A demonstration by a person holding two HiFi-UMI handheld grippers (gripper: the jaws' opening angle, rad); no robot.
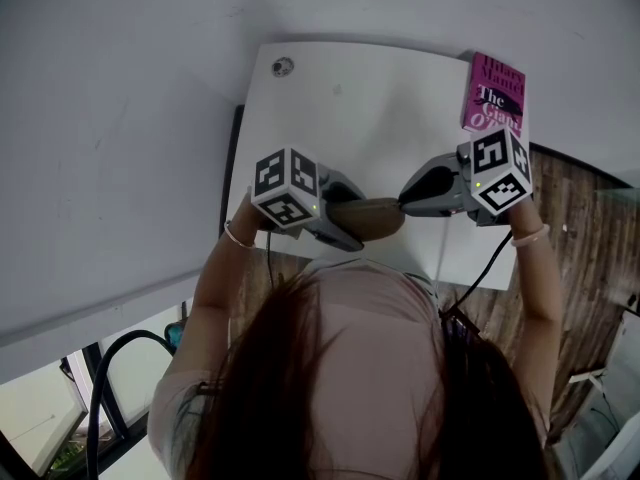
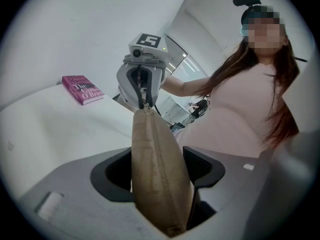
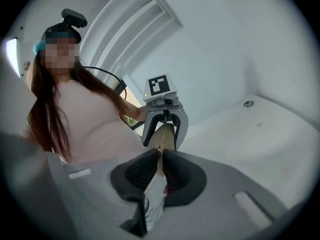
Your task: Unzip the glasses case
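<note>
The left tool (image 2: 161, 170) clamps the tan glasses case (image 2: 157, 174) by its belly, jaws pressed on either flank. The case stands edge-on between them, its zip seam facing the camera and running away toward the right tool (image 2: 145, 103). The right tool (image 3: 160, 170), jaws drawn almost together, pinches a thin tan tab at the far tip of the case, judged to be the zip pull (image 3: 160, 156). In the head view the pair meet in mid-air just ahead of the person's chest, left tool (image 1: 345, 230) and right tool (image 1: 408, 198) nose to nose. The case (image 1: 375, 218) bridges them, lifted off the white surface (image 1: 350, 108) beyond. A pink book (image 1: 495, 93) lies on that surface past the right tool, well apart from the work. The seam looks closed along all that shows, so the unzipping appears barely begun, if at all. To do it well, the left tool should hold the body steady without crushing it. The right should draw the pull along the line of the seam, following its curve round the end rather than tugging outward. A pull off-line risks the tab slipping from the jaws or the case twisting in the left grip.
</note>
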